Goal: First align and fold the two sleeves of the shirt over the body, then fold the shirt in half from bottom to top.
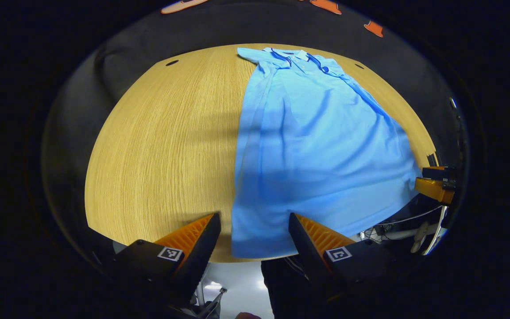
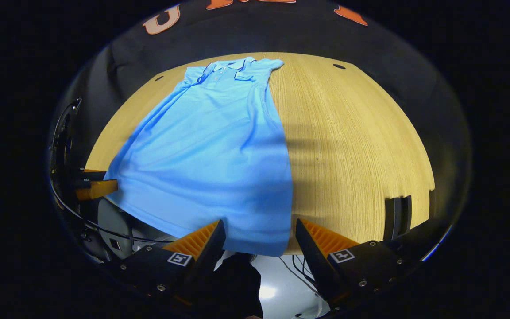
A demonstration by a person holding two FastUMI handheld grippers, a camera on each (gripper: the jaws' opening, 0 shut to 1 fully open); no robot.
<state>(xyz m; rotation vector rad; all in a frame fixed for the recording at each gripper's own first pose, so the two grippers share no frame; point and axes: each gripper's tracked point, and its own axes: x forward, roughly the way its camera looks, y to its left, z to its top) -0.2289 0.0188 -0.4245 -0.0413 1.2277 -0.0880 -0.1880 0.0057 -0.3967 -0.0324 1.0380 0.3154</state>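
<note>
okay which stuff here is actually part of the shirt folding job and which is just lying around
Part of the job: blue polo shirt, left gripper, right gripper.

Just lying about: wooden table, cables below its edge, black clip on its edge.

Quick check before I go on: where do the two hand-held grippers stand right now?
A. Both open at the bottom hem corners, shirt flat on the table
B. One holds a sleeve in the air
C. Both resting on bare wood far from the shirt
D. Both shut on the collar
A: the left hand-held gripper and the right hand-held gripper each stand with jaws apart at a bottom corner of the blue shirt, which lies flat on the wooden table.
</note>
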